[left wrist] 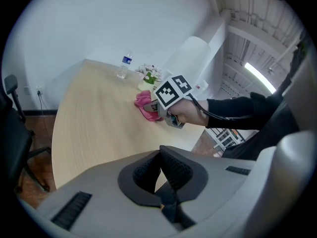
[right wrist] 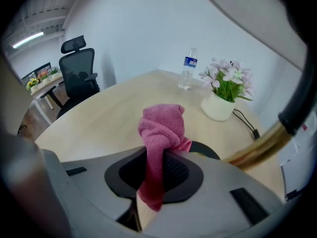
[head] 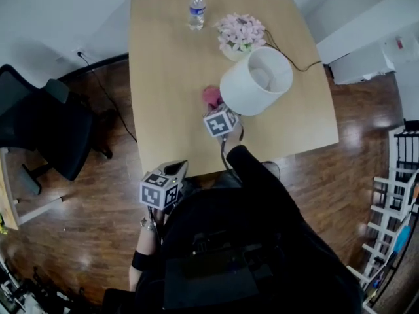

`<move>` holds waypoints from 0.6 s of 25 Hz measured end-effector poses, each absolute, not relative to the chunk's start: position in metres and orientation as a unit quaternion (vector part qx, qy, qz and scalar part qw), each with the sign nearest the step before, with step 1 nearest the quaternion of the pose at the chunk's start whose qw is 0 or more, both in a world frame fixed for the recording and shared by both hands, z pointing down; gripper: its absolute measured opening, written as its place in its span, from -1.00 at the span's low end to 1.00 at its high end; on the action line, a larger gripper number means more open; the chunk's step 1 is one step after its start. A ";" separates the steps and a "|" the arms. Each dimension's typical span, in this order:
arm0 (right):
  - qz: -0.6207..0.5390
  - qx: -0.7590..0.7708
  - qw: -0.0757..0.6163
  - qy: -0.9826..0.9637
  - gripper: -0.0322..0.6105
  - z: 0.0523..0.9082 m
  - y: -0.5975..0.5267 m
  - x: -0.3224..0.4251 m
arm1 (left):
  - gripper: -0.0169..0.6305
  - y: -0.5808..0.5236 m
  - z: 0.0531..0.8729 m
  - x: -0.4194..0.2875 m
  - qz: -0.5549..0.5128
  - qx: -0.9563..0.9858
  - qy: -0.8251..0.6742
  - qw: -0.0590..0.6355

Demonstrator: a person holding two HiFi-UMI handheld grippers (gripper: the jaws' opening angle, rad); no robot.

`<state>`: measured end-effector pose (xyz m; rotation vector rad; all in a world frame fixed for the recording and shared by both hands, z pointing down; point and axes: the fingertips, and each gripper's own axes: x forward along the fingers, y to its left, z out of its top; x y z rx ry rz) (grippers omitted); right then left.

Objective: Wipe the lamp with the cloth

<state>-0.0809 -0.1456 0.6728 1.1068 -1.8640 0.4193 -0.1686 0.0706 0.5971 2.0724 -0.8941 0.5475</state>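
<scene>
A table lamp with a white shade stands on the wooden table; in the right gripper view its brass stem and black base show close by. My right gripper is shut on a pink cloth, which bunches up above the jaws. From the head view the cloth sits just left of the shade, with the right gripper below it. My left gripper is shut and empty, near the table's front edge, pointing toward the cloth and the shade.
A water bottle and a pot of pink flowers stand at the far end of the table. A black cable runs from the lamp off the right edge. A black office chair stands on the floor to the left.
</scene>
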 end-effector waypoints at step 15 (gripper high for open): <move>0.113 0.477 0.431 -0.757 -0.70 0.667 -0.118 -0.033 | -0.94 0.067 0.605 -0.188 0.213 0.813 -0.358 0.406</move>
